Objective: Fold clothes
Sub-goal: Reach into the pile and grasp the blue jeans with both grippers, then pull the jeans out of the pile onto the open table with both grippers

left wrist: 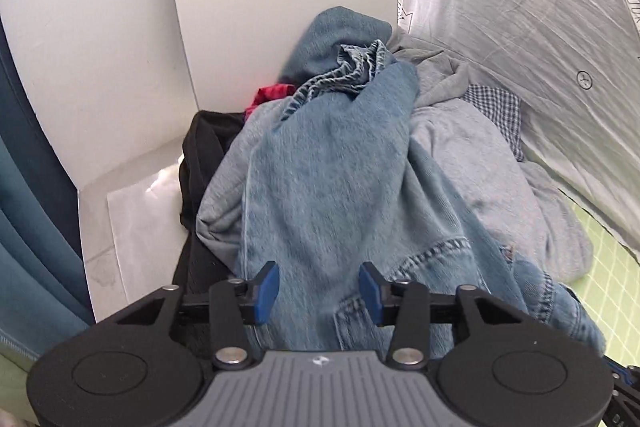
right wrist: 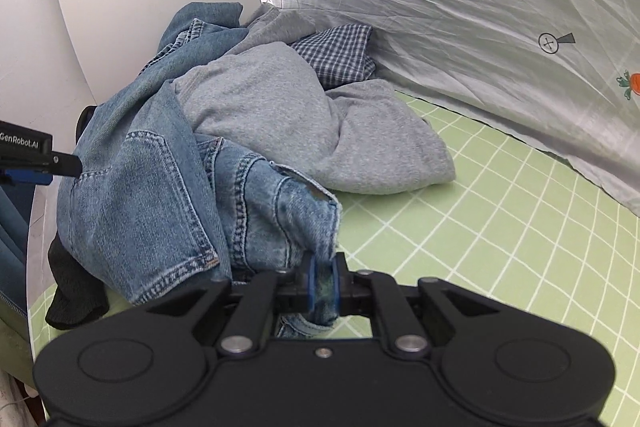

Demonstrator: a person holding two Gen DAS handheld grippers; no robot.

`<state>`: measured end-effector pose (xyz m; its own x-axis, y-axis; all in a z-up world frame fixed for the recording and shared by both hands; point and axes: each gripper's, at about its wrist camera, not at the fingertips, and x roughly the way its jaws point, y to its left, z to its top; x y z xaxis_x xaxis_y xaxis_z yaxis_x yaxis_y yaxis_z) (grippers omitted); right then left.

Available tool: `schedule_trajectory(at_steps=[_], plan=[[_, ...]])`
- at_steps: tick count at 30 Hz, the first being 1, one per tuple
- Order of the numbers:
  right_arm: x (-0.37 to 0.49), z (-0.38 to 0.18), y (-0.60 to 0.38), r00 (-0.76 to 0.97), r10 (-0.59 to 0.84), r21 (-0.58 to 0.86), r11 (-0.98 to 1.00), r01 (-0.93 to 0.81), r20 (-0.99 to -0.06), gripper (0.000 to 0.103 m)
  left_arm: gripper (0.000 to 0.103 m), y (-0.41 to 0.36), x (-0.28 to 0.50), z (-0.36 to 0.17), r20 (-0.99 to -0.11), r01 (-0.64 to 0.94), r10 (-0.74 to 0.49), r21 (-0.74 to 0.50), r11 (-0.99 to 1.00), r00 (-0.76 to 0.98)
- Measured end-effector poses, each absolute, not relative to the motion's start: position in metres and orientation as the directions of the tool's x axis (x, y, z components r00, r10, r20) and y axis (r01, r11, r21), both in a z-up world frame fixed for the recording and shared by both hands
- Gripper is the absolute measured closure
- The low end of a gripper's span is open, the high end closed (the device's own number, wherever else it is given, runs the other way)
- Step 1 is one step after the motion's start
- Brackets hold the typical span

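The jeans (right wrist: 152, 179) lie crumpled atop a heap on the green grid mat (right wrist: 500, 227); denim looks heavy, floppy, best held by seams. The right gripper (right wrist: 323, 287) pinches their waistband edge; the left gripper (left wrist: 319, 291) hovers wide above them. A grey sweatshirt (right wrist: 280, 107) lies beside.

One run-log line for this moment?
right claw: shut on jeans | left claw: open over jeans | pile: grey top, checked cloth
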<state>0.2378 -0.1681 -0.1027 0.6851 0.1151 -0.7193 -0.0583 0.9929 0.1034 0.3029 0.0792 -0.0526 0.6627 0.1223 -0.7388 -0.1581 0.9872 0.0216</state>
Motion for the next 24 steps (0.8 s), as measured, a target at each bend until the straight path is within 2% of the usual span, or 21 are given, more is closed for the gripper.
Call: schedule_trajectory(at_steps=[2,3,5,7,8,11,15,16,17,18,20,23,24], plan=[[0.243,-0.101,-0.169,0.677,0.107,0.108,0.993,-0.041,-0.728,0.094,0.031,0.086,0.321,-0.053,-0.731,-0.178,0.159,0.052,0.983,0.664],[0.246,-0.100,-0.170,0.671,0.107,0.114,0.993,-0.035,-0.734,0.093,0.027,0.092,0.332,-0.055,-0.733,-0.196,0.175,0.058,0.979,0.657],[0.253,-0.101,-0.172,0.662,0.107,0.115,0.993,-0.032,-0.742,0.092,0.026,0.104,0.353,-0.059,-0.738,-0.231,0.208,0.072,0.970,0.642],[0.261,-0.105,-0.175,0.652,0.108,0.113,0.993,-0.034,-0.751,0.092,0.021,0.117,0.372,-0.065,-0.744,-0.256,0.227,0.078,0.963,0.628],[0.266,-0.109,-0.178,0.645,0.106,0.111,0.993,-0.033,-0.756,0.092,0.017,0.124,0.380,-0.069,-0.751,-0.255,0.219,0.070,0.964,0.623],[0.279,-0.121,-0.187,0.626,0.118,0.129,0.991,-0.028,-0.771,0.092,0.013,0.141,0.400,-0.085,-0.790,-0.236,0.147,0.004,0.972,0.595],[0.294,-0.135,-0.190,0.605,0.132,0.152,0.988,-0.017,-0.785,0.091,0.013,0.157,0.406,-0.105,-0.829,-0.287,0.028,-0.161,0.944,0.558],[0.296,-0.137,-0.189,0.601,0.133,0.157,0.988,-0.014,-0.788,0.091,0.017,0.159,0.405,-0.107,-0.828,-0.294,0.003,-0.195,0.936,0.561],[0.298,-0.139,-0.187,0.596,0.135,0.161,0.987,-0.010,-0.791,0.091,0.038,0.159,0.402,-0.107,-0.817,-0.274,-0.035,-0.233,0.933,0.575],[0.299,-0.140,-0.185,0.596,0.133,0.156,0.988,-0.013,-0.792,0.091,0.067,0.158,0.400,-0.106,-0.804,-0.248,-0.075,-0.268,0.931,0.590],[0.300,-0.141,-0.181,0.595,0.125,0.140,0.990,-0.022,-0.794,0.091,0.090,0.149,0.399,-0.098,-0.802,-0.241,-0.064,-0.254,0.937,0.594],[0.299,-0.140,-0.180,0.599,0.114,0.132,0.991,-0.015,-0.792,0.091,0.093,0.129,0.395,-0.079,-0.780,-0.196,-0.020,-0.182,0.963,0.626],[0.298,-0.139,-0.181,0.602,0.111,0.132,0.991,-0.010,-0.791,0.091,0.094,0.121,0.390,-0.069,-0.763,-0.170,-0.042,-0.197,0.966,0.645]])
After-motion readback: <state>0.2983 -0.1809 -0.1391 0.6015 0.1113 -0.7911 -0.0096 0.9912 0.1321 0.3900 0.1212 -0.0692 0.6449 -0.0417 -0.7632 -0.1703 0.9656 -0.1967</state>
